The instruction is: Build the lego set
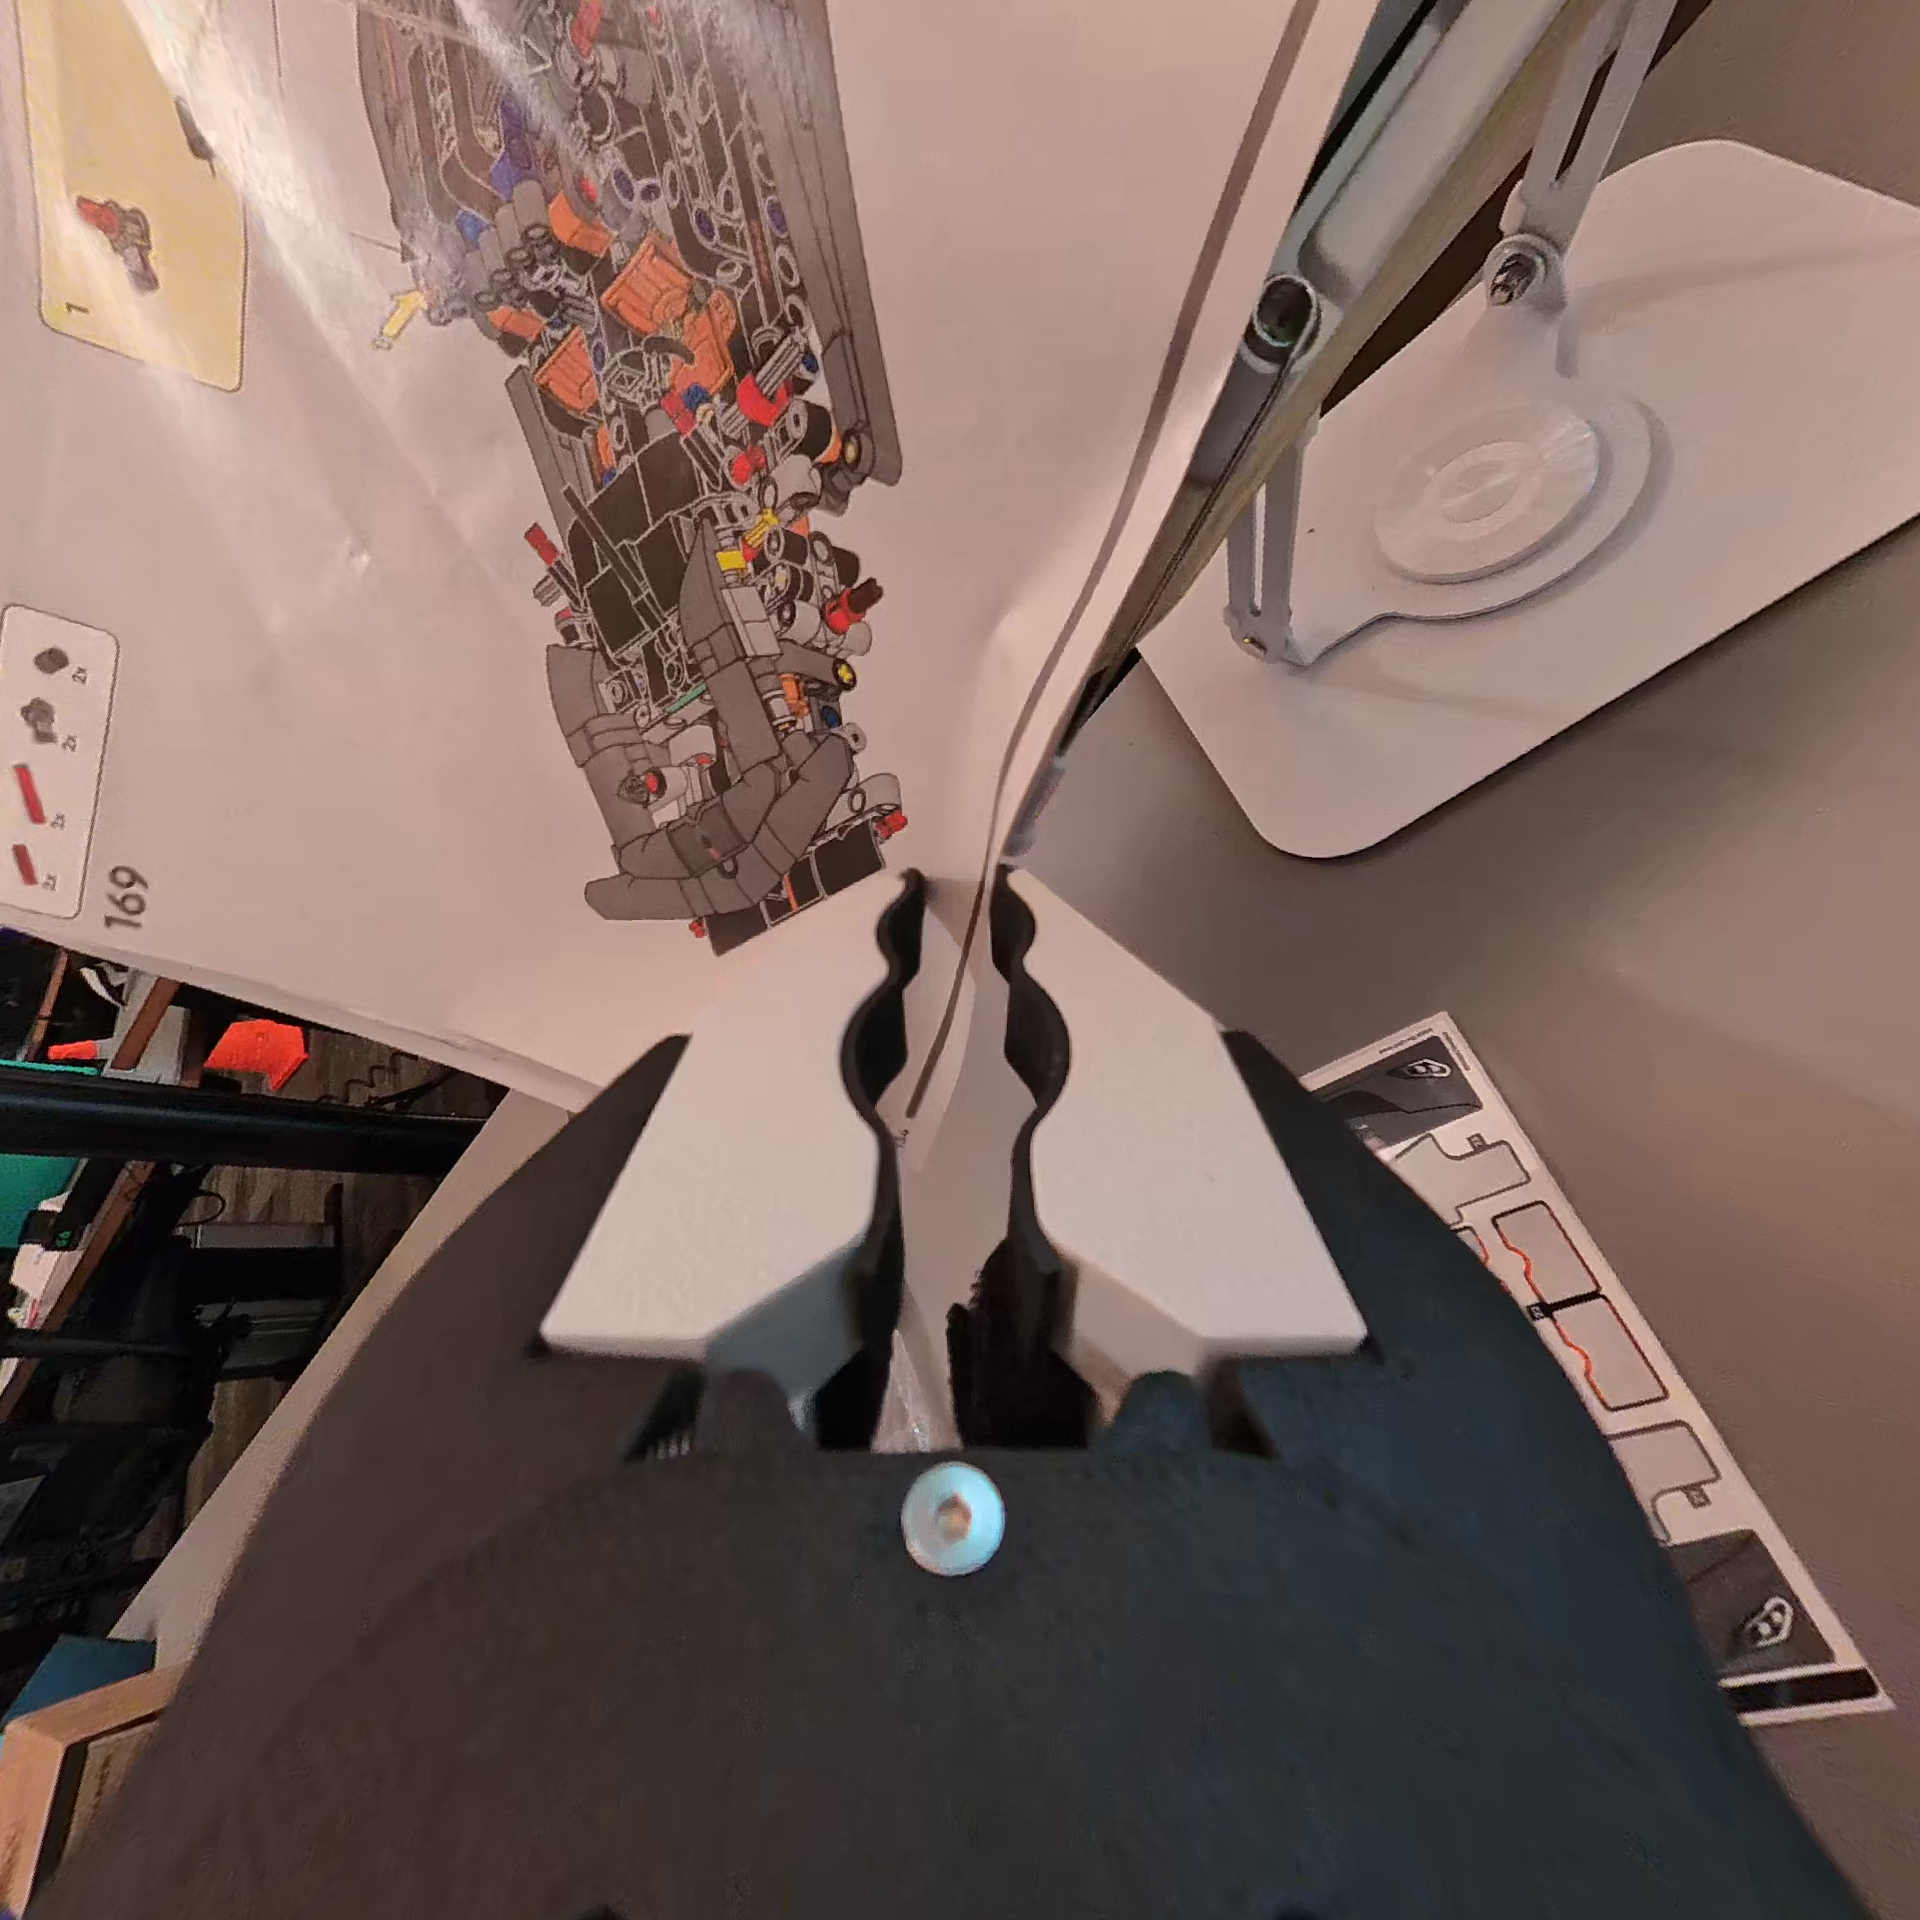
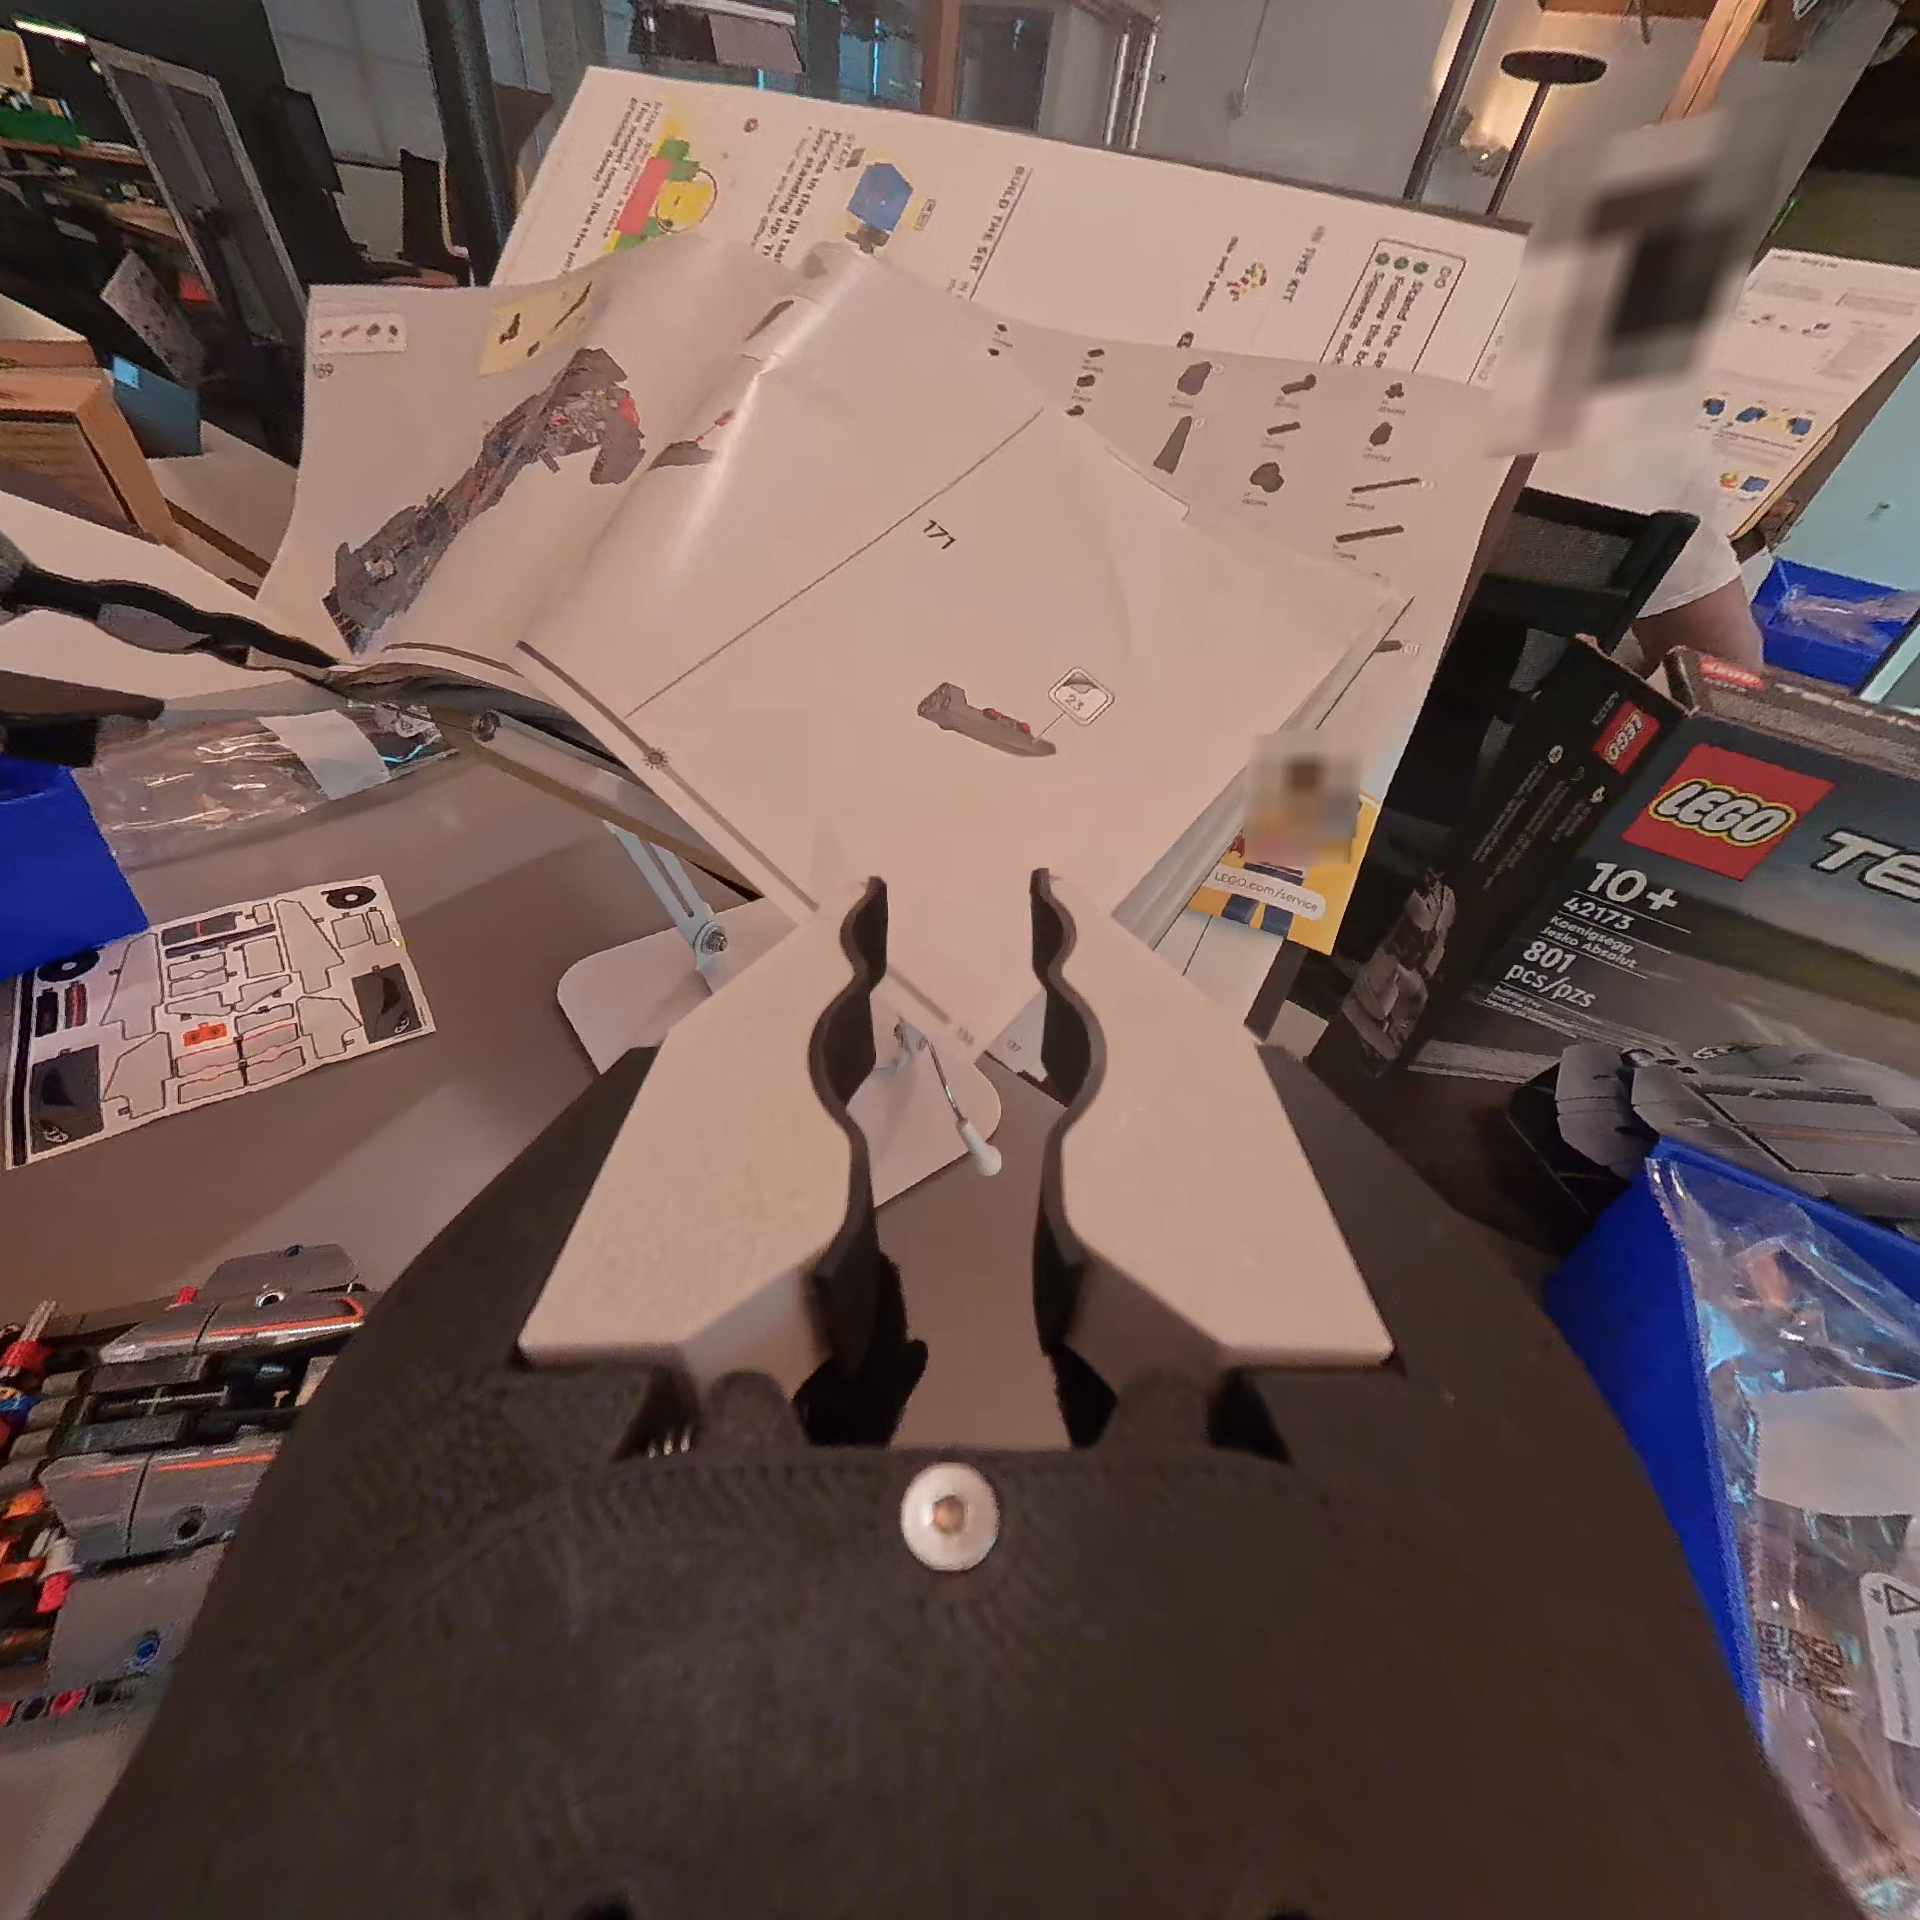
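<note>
The instruction booklet (image 2: 935, 623) stands open on a white metal stand (image 1: 1558, 582). My left gripper (image 1: 956, 883) is shut on the edge of a booklet page (image 1: 416, 520), which curls up and to the left and shows a drawing of the grey and orange car. The left gripper also shows at the far left of the right wrist view (image 2: 156, 618), holding that page. My right gripper (image 2: 956, 883) is open and empty, with the lower corner of the right-hand page showing between its fingers. The partly built car model (image 2: 156, 1423) lies at the lower left.
A sticker sheet (image 2: 218, 1008) lies flat on the grey table left of the stand. The Lego box (image 2: 1714, 883) stands at the right, with a blue bin of bagged parts (image 2: 1787, 1455) in front of it. The stand's wire page clip (image 2: 961, 1112) sticks out below the booklet. The grippers' ends are close to 35 cm from one another. My left tips are roughly 25 cm from the partly built car model (image 2: 156, 1423).
</note>
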The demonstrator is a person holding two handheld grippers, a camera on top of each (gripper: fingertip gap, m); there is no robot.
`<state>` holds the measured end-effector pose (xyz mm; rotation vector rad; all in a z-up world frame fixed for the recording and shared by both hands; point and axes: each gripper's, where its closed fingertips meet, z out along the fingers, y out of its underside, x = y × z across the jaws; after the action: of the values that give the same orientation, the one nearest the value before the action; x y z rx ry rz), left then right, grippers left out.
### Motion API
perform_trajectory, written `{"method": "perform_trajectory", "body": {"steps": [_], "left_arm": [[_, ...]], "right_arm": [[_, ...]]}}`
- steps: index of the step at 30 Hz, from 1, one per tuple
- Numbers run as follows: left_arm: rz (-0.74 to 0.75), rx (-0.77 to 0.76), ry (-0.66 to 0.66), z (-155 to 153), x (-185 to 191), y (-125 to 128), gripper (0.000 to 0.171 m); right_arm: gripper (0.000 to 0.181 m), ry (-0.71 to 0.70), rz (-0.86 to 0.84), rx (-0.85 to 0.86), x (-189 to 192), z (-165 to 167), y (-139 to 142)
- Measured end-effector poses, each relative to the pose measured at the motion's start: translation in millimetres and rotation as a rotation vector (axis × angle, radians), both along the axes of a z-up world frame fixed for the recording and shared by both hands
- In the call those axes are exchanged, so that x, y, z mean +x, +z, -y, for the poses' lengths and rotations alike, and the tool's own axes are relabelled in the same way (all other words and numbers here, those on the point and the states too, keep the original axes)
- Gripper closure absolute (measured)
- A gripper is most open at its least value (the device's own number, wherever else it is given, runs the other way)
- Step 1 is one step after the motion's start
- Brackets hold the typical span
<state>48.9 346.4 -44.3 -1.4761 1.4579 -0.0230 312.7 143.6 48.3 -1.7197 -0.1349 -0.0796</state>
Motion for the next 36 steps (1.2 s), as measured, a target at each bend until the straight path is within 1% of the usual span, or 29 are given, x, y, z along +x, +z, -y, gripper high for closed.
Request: {"method": "perform_trajectory", "body": {"steps": [3, 8, 15, 20, 29, 36], "left_arm": [[-0.009, 0.0, -0.007, 2, 0, 1, 0.169], [-0.007, 0.0, -0.004, 3, 0, 2, 0.171], [0.006, 0.003, 0.0, 4, -2, 3, 0.171], [0.037, 0.009, 0.003, 5, -4, 6, 0.171], [0.068, 0.018, 0.013, 4, -10, 10, 0.171], [0.072, 0.051, 0.015, 5, -11, 13, 0.171]], "right_arm": [[0.157, 0.012, 0.02, 0.018, -9, 6, 8], [0.159, 0.045, 0.066, 0.033, -28, 5, 20], [0.16, 0.097, 0.088, 0.037, -49, 3, 25], [0.161, 0.123, 0.097, 0.039, -60, 10, 22], [0.162, 0.148, 0.094, 0.011, -69, 17, 9], [0.163, 0.161, 0.106, 0.002, -76, 22, 6]]}}
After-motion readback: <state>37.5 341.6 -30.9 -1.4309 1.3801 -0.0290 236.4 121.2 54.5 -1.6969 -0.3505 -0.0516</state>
